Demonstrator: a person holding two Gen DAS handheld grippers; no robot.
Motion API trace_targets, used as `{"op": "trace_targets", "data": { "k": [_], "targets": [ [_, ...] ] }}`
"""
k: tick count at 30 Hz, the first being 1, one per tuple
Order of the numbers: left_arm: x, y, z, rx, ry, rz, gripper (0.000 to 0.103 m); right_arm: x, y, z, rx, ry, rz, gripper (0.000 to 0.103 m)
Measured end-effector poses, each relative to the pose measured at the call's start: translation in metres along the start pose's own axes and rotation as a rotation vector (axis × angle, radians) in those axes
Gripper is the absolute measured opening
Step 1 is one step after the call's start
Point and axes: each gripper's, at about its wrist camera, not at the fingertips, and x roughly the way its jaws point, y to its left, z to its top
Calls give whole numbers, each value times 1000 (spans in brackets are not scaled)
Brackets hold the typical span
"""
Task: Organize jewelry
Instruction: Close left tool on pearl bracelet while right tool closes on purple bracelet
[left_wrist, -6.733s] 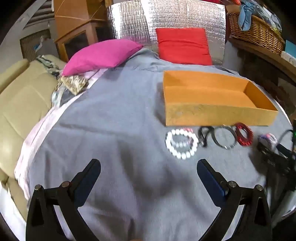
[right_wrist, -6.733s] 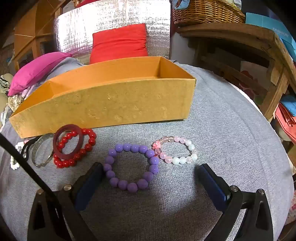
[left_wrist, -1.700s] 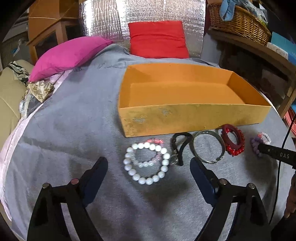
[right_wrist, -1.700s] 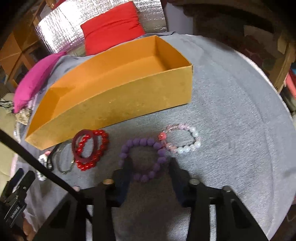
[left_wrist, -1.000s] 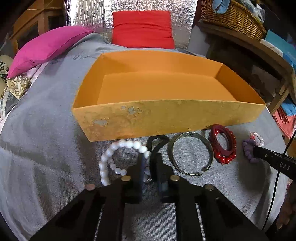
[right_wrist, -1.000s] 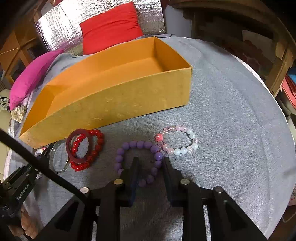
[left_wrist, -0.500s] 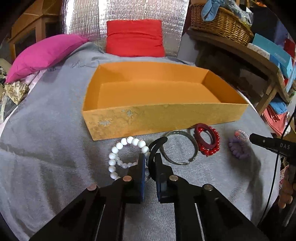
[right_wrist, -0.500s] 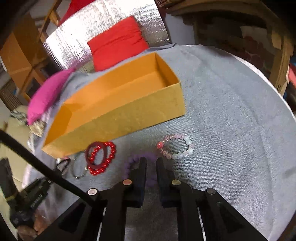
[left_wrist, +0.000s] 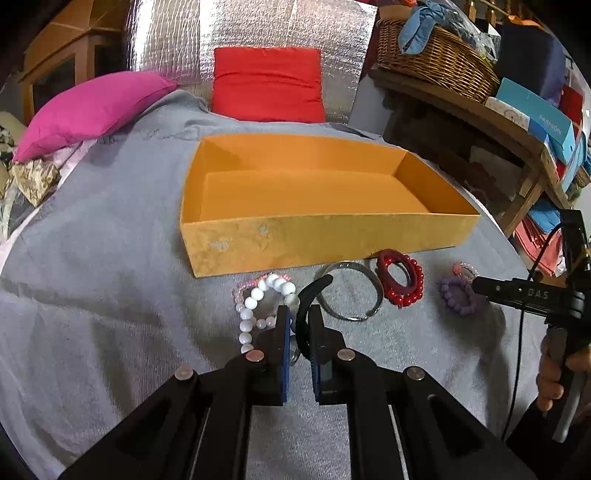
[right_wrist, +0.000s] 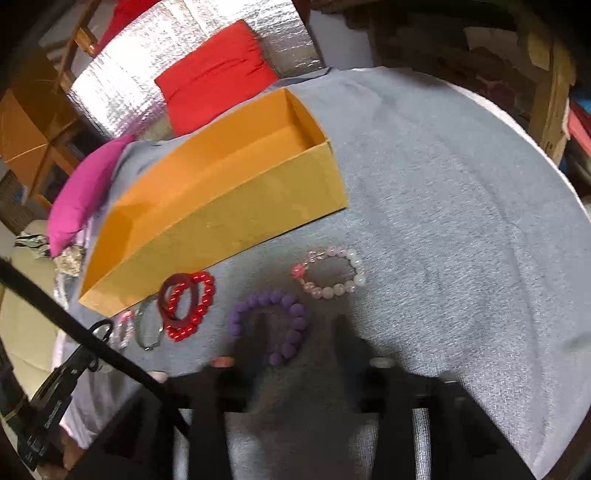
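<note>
Left wrist view: the left gripper has its fingers pinched tight on a black bangle, whose curved end arches up past the fingertips, with the white bead bracelet just beside them on the left. An open orange box sits in the middle of the grey-covered surface, its inside bare. Along the box's near wall lie the remaining pieces in a row: a silver bangle, a red bead bracelet with a dark red ring on top of it, a purple bead bracelet and, partly hidden behind the other tool, a pale pink one. A person's hand holds the right tool's handle at the right edge. A pink cushion and a red cushion rest at the far side.

Right wrist view: the picture is smeared by motion. The right gripper has just been opening; its fingers stand apart and press on nothing, with the purple bead bracelet lying on the cloth between them. The pale pink bracelet lies near it to the right, the red bead bracelet to the left, and the orange box stands behind them. The left tool shows at the lower left edge.
</note>
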Motion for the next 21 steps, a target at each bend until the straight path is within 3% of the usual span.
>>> {"op": "trace_targets", "data": {
  "k": [2,3,5,6,8,10,16,21],
  "targets": [
    [0,2,-1,-5,8,-6,10,5,8,0,-27,-6,-21,57],
    [0,4,-2,-9,12,-11,10,9,13,-1,-46,3,-40,44],
    [0,7,-2,-19,17,-24,10,18,24,-4,-96,15,-96,27],
    [-1,9,-2,-23,15,-26,10,21,31,-5,-128,5,-130,25],
    [-3,11,-2,-28,13,-36,10,23,43,-9,-192,-8,-163,10],
    [-5,13,-3,-35,17,-64,10,21,54,-14,-230,-30,-175,10],
    [-5,16,-10,-42,51,-82,10,1,62,-22,-249,-94,-100,10],
    [3,19,-13,-29,91,-28,10,-8,58,-25,-223,-97,-51,10]
  ]
}}
